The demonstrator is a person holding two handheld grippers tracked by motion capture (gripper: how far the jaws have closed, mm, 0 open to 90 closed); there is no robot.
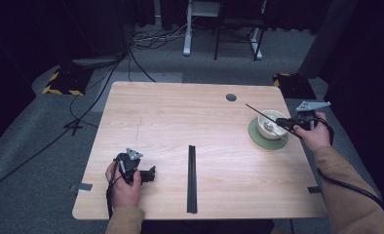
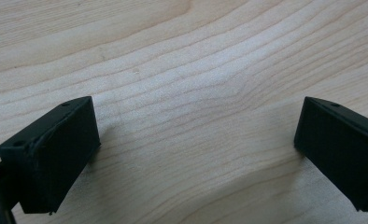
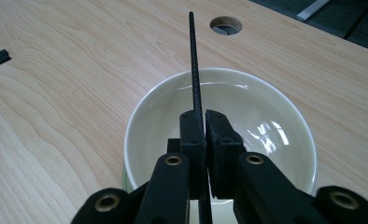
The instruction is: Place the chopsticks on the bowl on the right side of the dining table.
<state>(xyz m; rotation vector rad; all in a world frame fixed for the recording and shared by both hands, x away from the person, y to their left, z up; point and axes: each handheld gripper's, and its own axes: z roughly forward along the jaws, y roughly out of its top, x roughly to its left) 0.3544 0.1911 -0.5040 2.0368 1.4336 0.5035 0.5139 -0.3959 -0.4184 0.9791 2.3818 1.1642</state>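
Wooden table [image 1: 180, 122], right gripper [image 3: 203, 122] pinching chopstick [image 3: 194, 65], seemingly above bowl [image 3: 285, 112]

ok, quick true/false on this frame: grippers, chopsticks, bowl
1. The right gripper is shut on a chopstick. True.
2. The left gripper is shut. False: its jaws stand wide apart over bare table.
3. The bowl sits on a green plate. True.
4. The bowl holds rice. False: it looks empty in the right gripper view.
5. Black chopsticks lie near the table's middle. True.
6. The left gripper touches those chopsticks. False: it rests apart, to their left.
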